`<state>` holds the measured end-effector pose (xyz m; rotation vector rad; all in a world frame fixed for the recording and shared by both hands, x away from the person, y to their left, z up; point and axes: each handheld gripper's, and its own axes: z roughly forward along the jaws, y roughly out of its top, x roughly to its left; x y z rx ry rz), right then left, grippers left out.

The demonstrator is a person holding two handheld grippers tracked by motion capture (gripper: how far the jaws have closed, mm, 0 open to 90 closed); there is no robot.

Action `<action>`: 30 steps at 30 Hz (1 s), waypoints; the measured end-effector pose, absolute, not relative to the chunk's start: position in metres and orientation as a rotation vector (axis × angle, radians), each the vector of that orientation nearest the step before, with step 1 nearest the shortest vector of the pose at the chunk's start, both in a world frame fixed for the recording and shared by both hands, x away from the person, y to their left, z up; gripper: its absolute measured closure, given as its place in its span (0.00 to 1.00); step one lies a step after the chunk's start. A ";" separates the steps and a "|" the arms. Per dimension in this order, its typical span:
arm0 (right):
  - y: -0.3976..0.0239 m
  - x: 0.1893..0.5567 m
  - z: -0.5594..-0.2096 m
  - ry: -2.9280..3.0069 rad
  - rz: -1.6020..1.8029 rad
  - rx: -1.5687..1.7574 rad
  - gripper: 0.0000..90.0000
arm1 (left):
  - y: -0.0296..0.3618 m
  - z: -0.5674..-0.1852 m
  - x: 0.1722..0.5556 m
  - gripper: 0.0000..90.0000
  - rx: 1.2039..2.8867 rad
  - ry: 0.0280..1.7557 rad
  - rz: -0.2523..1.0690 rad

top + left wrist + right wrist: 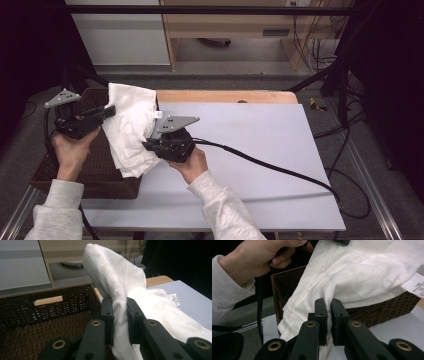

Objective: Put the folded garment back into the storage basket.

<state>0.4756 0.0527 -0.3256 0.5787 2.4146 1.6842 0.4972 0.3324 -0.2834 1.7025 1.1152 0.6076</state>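
A white cloth garment (131, 129) hangs over the right rim of a dark woven basket (95, 172) at the table's left side. My left gripper (109, 111) is above the basket, shut on the garment's upper part (117, 290), which bunches between its jaws. My right gripper (149, 145) is at the basket's right edge, shut on a lower fold of the garment (352, 275). A white care label (415, 286) sticks out of the cloth. In the right gripper view the other hand (259, 257) grips its tool above the basket (372, 312).
The grey table mat (260, 150) stretches to the right, a wooden table edge (225, 96) behind it. A black cable (270, 167) trails from my right gripper across the mat. Pale cabinets (120, 35) and loose cables stand on the floor beyond.
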 end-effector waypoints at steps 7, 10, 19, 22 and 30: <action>0.064 0.477 -0.325 2.419 1.686 0.568 0.95 | 0.343 -0.284 0.497 0.88 1.689 1.132 0.620; 0.070 0.478 -0.326 2.424 1.676 0.562 0.95 | 0.347 -0.284 0.497 0.88 1.685 1.138 0.624; 0.086 0.480 -0.325 2.430 1.673 0.544 0.95 | 0.361 -0.285 0.496 0.88 1.666 1.157 0.642; 0.092 0.481 -0.325 2.434 1.674 0.539 0.95 | 0.366 -0.285 0.495 0.88 1.667 1.166 0.653; 0.103 0.484 -0.327 2.439 1.668 0.538 0.95 | 0.376 -0.287 0.494 0.87 1.658 1.182 0.666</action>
